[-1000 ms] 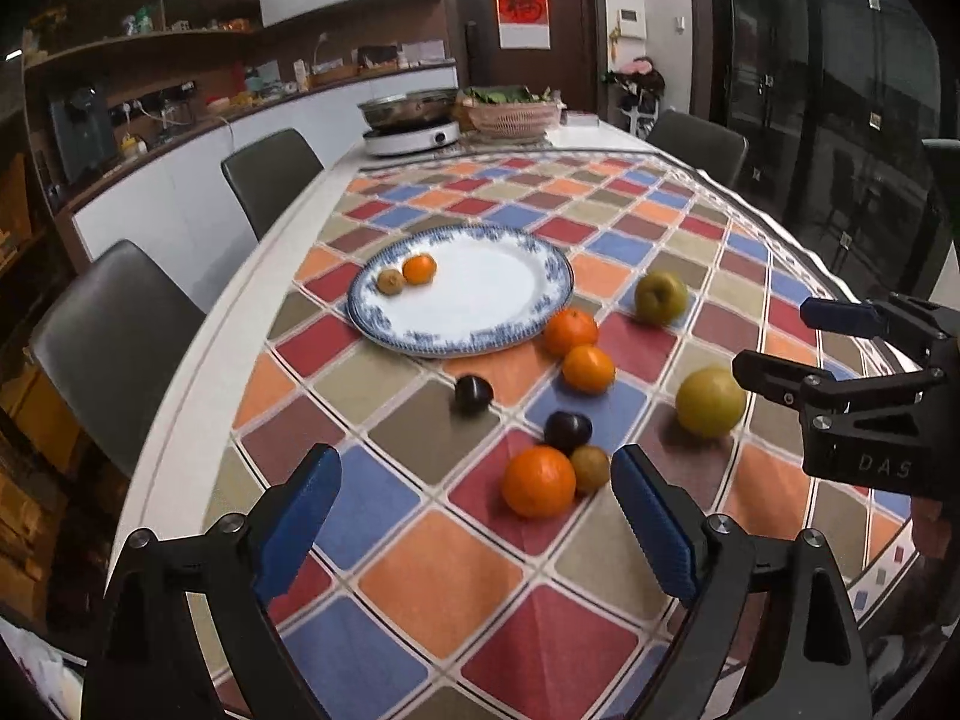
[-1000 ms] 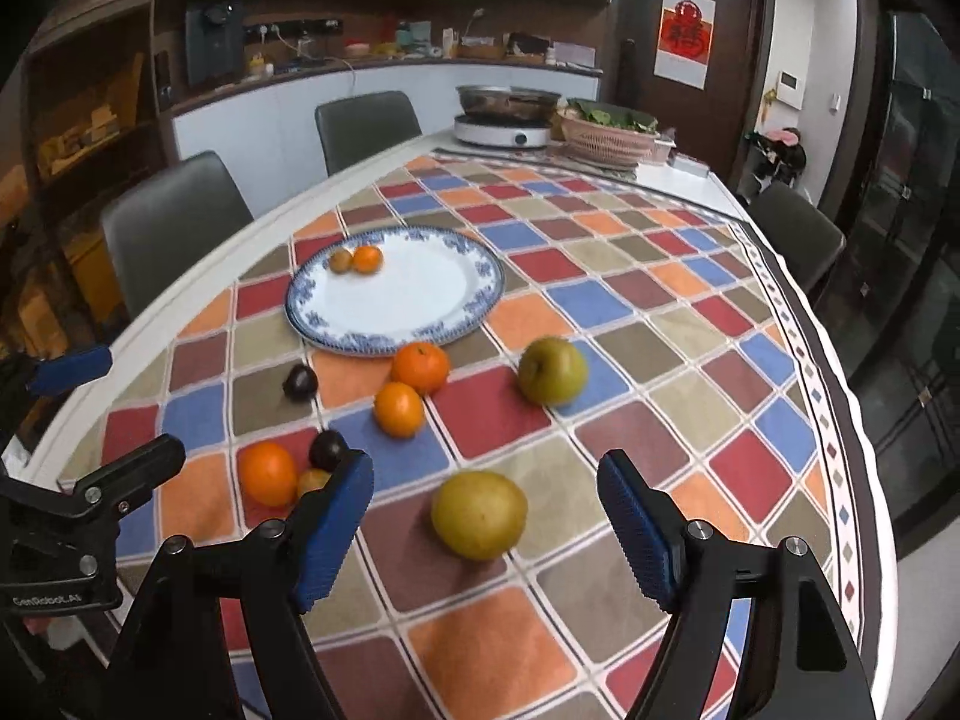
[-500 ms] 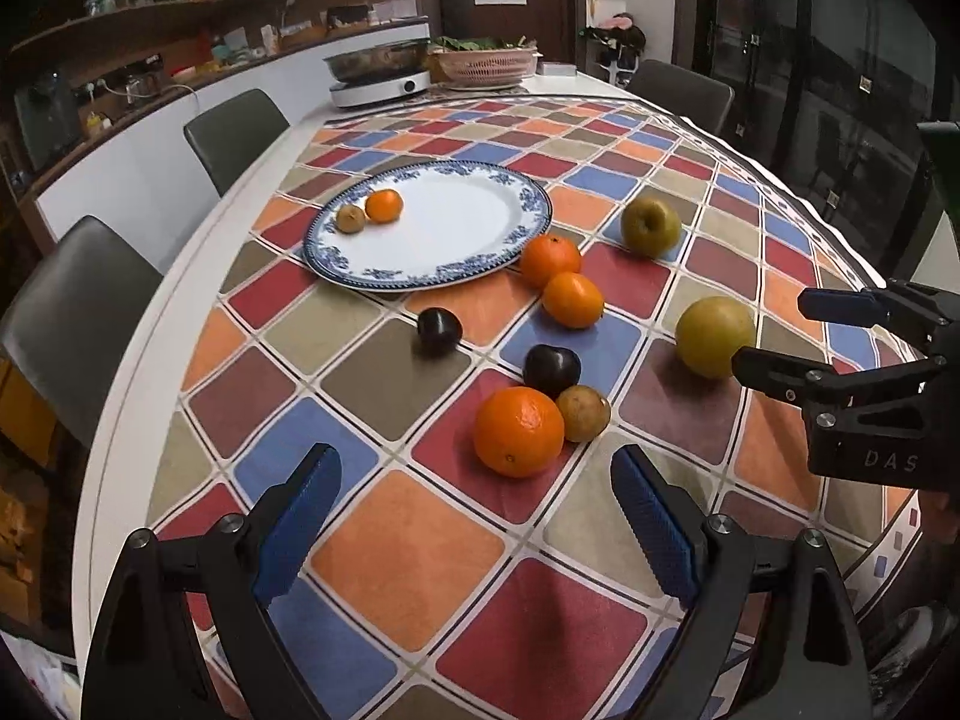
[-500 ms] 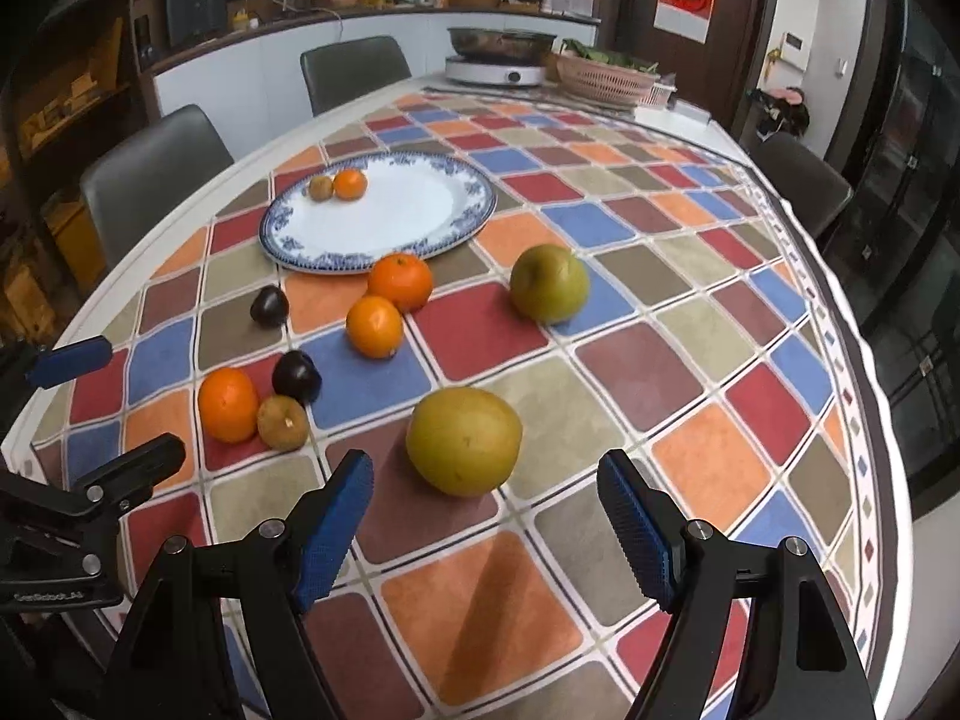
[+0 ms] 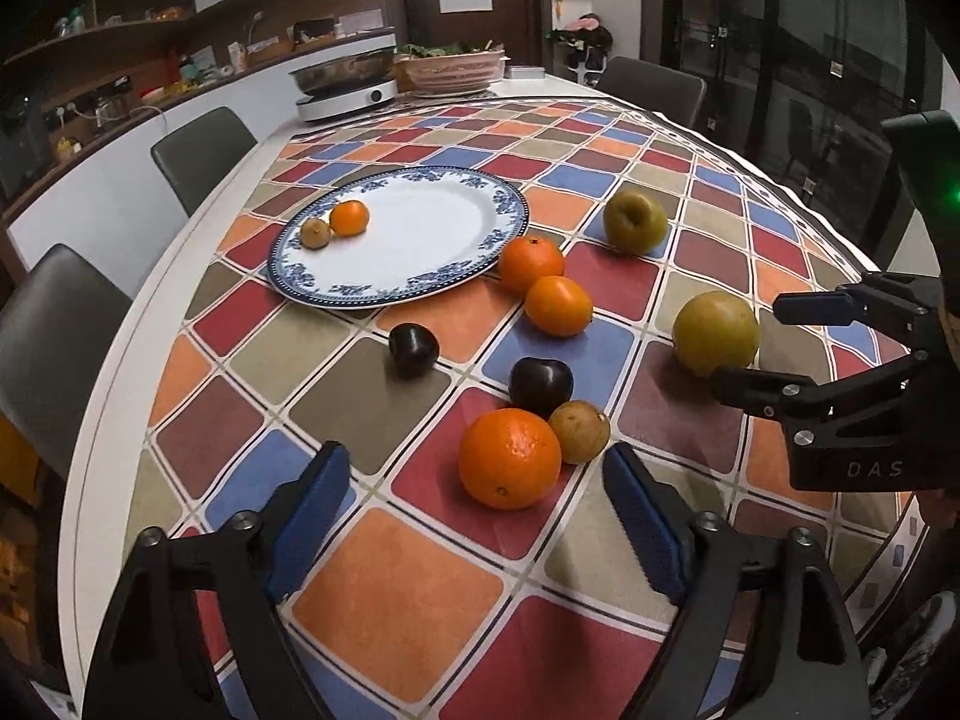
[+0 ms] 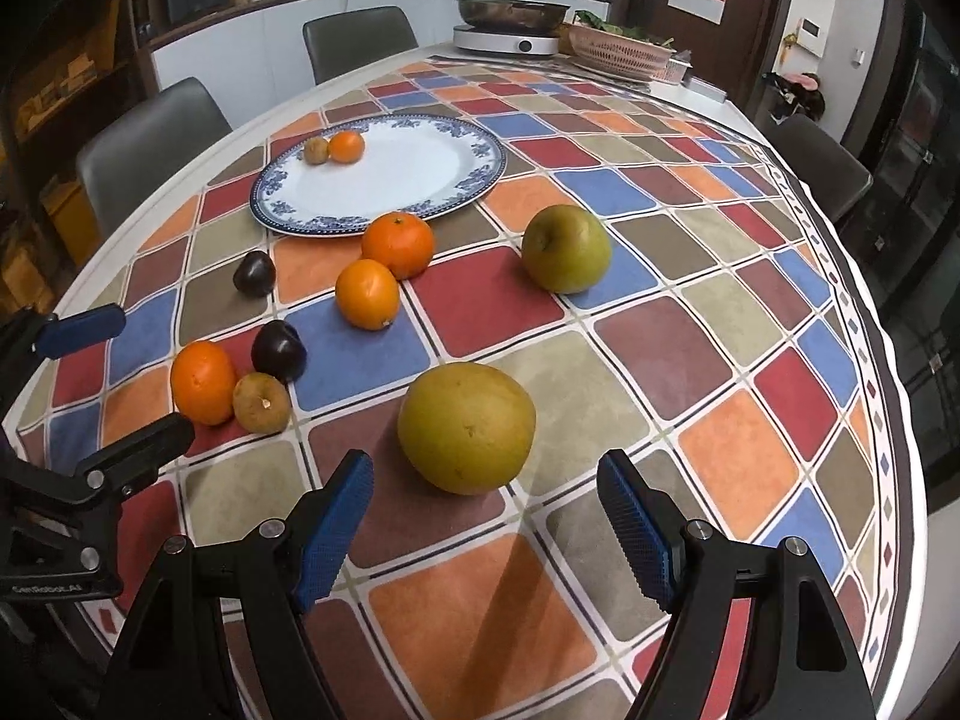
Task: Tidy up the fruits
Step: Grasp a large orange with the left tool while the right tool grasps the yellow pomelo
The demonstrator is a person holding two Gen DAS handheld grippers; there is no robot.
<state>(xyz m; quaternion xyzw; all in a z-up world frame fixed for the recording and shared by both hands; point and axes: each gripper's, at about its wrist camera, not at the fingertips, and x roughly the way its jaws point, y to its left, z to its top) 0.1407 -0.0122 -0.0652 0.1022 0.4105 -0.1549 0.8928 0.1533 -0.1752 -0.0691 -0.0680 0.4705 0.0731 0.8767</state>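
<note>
A blue-rimmed white plate [image 5: 390, 300] holds a small orange [image 5: 349, 218] and a small brown fruit [image 5: 315, 233]. On the checked cloth lie two oranges [image 5: 531, 264], two dark plums [image 5: 540, 381], a green pear [image 5: 635, 222] and a big yellow fruit [image 6: 467, 427]. My left gripper [image 5: 474, 459] is closing, its pads apart from the large orange [image 5: 510, 459] just ahead between them; a brown fruit [image 5: 579, 431] touches that orange. My right gripper [image 6: 485, 462] stands open right behind the yellow fruit, not touching it.
Grey chairs [image 5: 198, 150] line the table's left side. An induction cooker with a pan [image 5: 345, 90] and a pink basket [image 5: 450, 69] stand at the far end. The table edge [image 6: 888, 420] curves close on the right.
Both grippers have sunk closer to the table, so the fruits look larger. The left jaws have narrowed around the space before the large orange. The right jaws keep their width.
</note>
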